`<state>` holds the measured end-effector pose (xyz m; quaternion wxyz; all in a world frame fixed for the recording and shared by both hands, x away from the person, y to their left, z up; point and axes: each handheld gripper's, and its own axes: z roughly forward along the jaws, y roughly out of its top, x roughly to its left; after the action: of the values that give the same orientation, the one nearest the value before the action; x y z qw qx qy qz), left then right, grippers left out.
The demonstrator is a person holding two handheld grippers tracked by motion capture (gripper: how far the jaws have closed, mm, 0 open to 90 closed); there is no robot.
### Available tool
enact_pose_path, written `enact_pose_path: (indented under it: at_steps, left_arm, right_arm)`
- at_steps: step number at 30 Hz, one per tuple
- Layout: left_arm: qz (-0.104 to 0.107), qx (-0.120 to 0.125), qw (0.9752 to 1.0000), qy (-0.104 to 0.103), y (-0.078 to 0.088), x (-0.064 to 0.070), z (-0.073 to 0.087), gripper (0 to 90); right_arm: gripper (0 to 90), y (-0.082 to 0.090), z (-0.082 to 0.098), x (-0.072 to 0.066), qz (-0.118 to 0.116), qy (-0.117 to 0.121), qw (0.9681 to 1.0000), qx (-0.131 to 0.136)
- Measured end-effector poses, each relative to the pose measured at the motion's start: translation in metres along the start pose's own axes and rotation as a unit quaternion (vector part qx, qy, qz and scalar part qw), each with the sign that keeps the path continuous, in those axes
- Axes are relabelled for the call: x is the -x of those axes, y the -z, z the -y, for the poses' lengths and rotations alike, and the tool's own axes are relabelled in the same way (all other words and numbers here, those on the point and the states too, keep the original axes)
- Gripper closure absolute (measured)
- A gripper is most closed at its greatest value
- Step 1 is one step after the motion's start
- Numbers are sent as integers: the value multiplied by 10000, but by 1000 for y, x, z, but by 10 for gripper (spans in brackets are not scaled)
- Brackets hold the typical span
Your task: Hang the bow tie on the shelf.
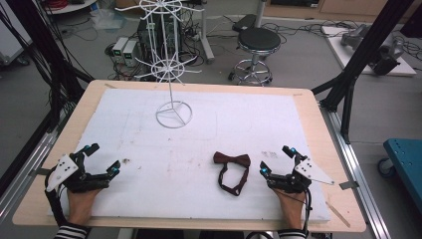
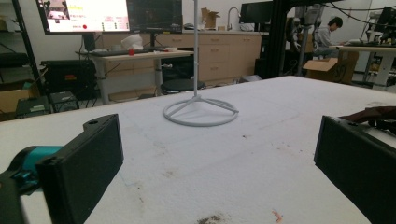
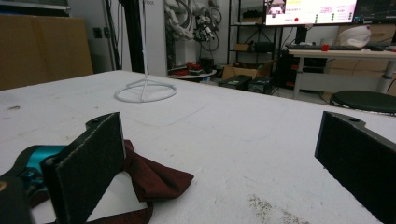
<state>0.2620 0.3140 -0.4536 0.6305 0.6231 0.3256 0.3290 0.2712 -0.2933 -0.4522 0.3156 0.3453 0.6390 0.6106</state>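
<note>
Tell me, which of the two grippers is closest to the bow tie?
The right gripper. The dark red bow tie lies just beside it, while the left gripper rests far across the white board.

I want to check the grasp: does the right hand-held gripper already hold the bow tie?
No, the right hand-held gripper stands open on the table with the bow tie lying beside it, not between its jaws.

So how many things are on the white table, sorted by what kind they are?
Bow ties: 1, dark red bow tie with its strap looped.
Wire stands: 1, white wire stand.
Tongs: 2, left tongs and right tongs, both open and empty.
Total: 4
</note>
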Motion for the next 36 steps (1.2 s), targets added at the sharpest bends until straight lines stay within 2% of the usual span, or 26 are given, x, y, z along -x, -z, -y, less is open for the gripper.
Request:
enact_pose_path:
  at_steps: [6,12,20,30,33,36]
  left_arm:
    - [-8,21,10000,7,0,1,0,17]
    - [-12,24,10000,-4,0,0,0,17]
    - [-8,13,10000,0,0,0,0,17]
    - [-9,35,10000,-11,1,0,0,17]
    - [-10,40,10000,-3,1,0,0,17]
    - [-15,42,10000,-6,1,0,0,17]
  right_arm:
    - [10,1,0,1,-11,-66,10000,0]
    - [10,0,0,-1,33,10,10000,4]
    - [10,0,0,0,29,-15,10000,13]
    - [11,5,-4,4,51,-167,9998,66]
    - [10,5,-9,5,4,-127,9999,-76]
    - [11,1,-18,7,-162,-56,9995,-268]
